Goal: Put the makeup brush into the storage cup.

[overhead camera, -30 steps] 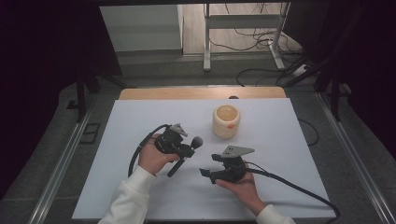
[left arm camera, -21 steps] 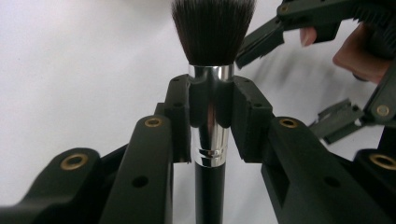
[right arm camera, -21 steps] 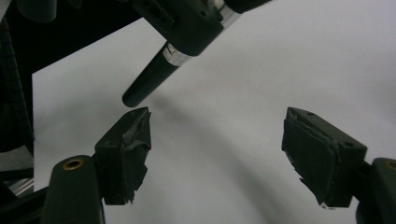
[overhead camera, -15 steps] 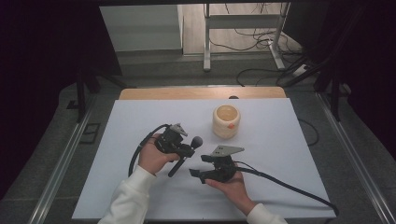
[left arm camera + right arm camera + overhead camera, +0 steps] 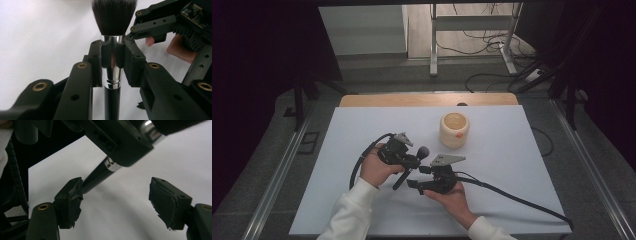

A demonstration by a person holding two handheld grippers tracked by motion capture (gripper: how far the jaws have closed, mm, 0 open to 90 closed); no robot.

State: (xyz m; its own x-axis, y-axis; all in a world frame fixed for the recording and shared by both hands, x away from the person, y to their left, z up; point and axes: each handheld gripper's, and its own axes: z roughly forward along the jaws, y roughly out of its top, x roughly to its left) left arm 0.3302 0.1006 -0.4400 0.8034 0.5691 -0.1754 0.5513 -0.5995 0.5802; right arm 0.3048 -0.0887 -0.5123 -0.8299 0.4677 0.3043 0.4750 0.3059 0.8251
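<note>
Gripping: left gripper is pinching the brush by its silver ferrule, near the cup
Closing: right gripper jaws have been narrowing, nothing between them yet
Lying: brush handle is running slantwise just ahead of its left jaw

No words, labels, brand names, numbers or signs can be read anywhere in these pictures

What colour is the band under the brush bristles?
Shiny silver band; clearest in the left gripper view.
</note>
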